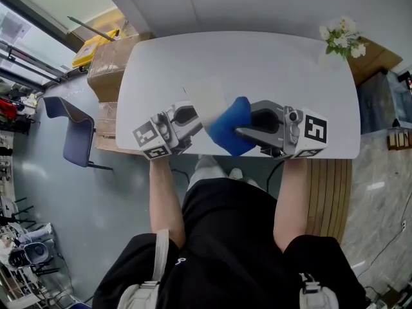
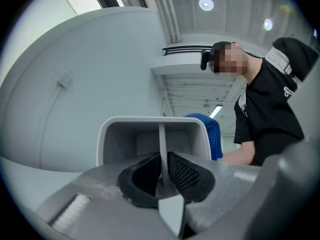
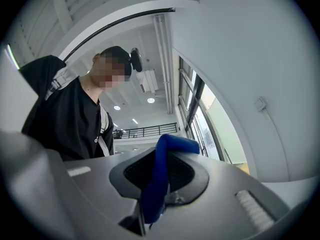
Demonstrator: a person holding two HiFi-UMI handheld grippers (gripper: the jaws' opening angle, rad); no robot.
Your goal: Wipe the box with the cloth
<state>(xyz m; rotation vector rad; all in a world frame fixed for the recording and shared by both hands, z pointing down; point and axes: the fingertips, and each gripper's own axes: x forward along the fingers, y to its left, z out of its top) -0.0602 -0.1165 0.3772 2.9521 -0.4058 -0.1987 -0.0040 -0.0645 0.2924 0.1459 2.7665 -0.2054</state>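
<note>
Box: pale open plastic box (image 2: pixel 150 121), held in the air above the near edge of the white table (image 1: pixel 257 56).
Cloth: bunched blue cloth (image 1: pixel 229 131), at the box's right side. I cannot tell whether it touches or sits just beside.
Left gripper (image 1: pixel 193 125): jaws pinch one thin wall of the box.
Right gripper (image 3: pixel 155 184): jaws are clamped on a fold of the cloth.
Progress: both are picked up and brought together, so wiping looks under way at one side. The other faces probably remain, and the pictures show no dirt to judge by.

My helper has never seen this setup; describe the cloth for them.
Look at the white table's edge nearest the person. There the right claw pinches the cloth: the only bright blue thing, beside the pale box.
</note>
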